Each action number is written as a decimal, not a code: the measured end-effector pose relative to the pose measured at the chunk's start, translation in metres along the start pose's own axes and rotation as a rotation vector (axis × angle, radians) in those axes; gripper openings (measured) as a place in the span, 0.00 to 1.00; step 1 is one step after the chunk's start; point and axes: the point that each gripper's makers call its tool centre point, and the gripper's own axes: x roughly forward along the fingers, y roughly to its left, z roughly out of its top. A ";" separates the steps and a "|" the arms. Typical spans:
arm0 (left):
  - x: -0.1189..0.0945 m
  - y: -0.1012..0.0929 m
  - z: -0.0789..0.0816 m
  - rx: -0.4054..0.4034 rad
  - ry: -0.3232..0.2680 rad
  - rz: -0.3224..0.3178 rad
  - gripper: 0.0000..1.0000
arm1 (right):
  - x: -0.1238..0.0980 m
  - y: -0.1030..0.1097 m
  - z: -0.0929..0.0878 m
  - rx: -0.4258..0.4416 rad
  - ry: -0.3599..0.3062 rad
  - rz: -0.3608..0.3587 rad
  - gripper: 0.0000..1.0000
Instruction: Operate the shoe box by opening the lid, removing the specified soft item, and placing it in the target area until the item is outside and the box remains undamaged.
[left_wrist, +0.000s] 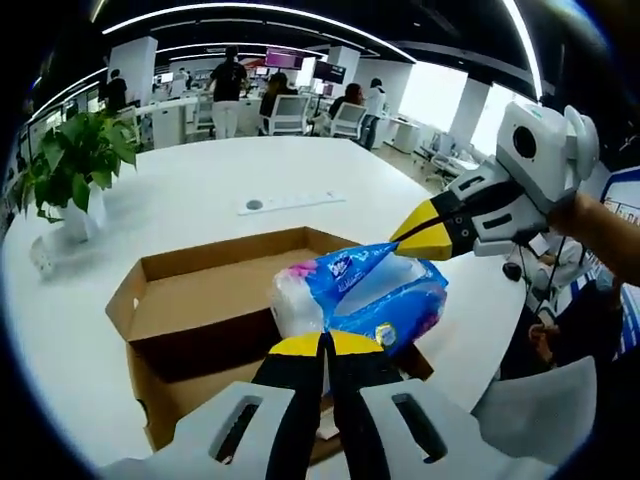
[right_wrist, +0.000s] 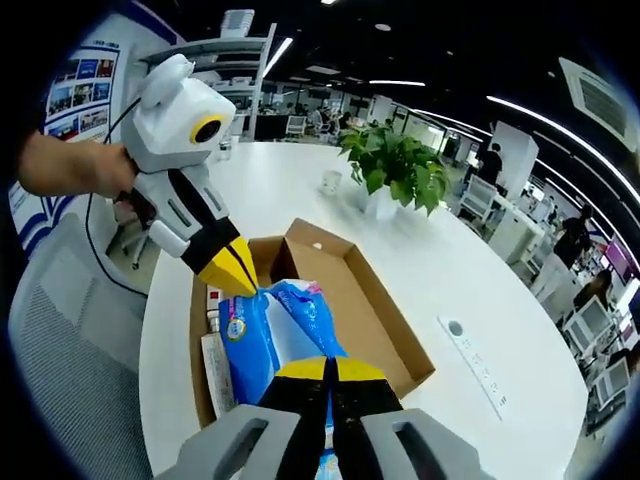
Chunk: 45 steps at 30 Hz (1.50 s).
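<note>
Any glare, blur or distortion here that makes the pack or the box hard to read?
Left gripper view: fisheye bends the white table; bright windows wash out the far right; the blue tissue pack is sharp, the cardboard box interior shadowed. Right gripper view: ceiling light strips curve; pack and box evenly lit, background people soft.

In the left gripper view, the shoe box (left_wrist: 190, 300) is sitting open on the worktop (left_wrist: 200, 190), and the soft pack (left_wrist: 365, 300) is hanging over the box's right part. The left tongs (left_wrist: 325, 345) are pinching the pack's near edge, while the right tongs (left_wrist: 405, 240) are reaching in from the right and gripping its far upper corner. Beyond the box a power strip (left_wrist: 290, 203) is lying on the worktop, and a potted plant (left_wrist: 75, 165) is standing at the far left. In the right gripper view, a small cup (right_wrist: 331, 181) is standing just left of the plant.
</note>
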 end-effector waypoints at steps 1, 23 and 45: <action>0.000 -0.002 0.001 0.001 -0.001 -0.003 0.00 | -0.002 -0.001 0.000 0.001 0.000 -0.003 0.00; 0.019 -0.045 0.019 0.038 0.006 -0.077 0.00 | -0.041 -0.020 -0.027 0.024 0.020 -0.060 0.00; 0.047 -0.094 0.036 0.077 -0.006 -0.140 0.00 | -0.080 -0.043 -0.065 0.057 0.047 -0.128 0.00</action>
